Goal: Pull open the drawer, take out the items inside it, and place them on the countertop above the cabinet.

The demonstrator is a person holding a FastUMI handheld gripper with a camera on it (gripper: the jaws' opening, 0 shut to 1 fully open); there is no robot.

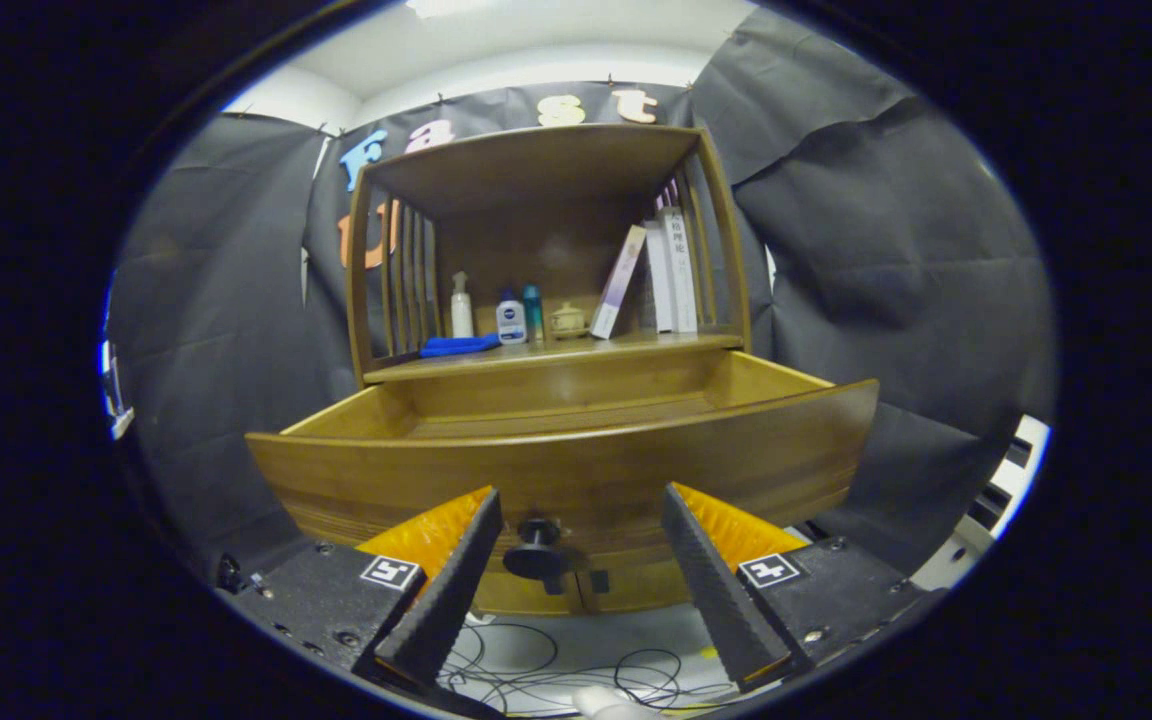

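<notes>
A wooden cabinet stands ahead with its drawer (576,470) pulled out toward me. The drawer's dark round knob (537,548) sits low on its front panel, between my fingers and closer to the left one. My gripper (581,505) is open, and neither finger touches the knob. From this low angle I see the drawer's inner walls and back, but its floor and contents are hidden behind the front panel. The countertop (556,352) lies just above the drawer, under a shelf roof.
On the countertop stand a white pump bottle (461,308), a small white and blue bottle (510,320), a teal bottle (533,312), a small jar (567,320), a blue cloth (458,346) and leaning books (658,272). Loose cables (556,670) lie on the floor below.
</notes>
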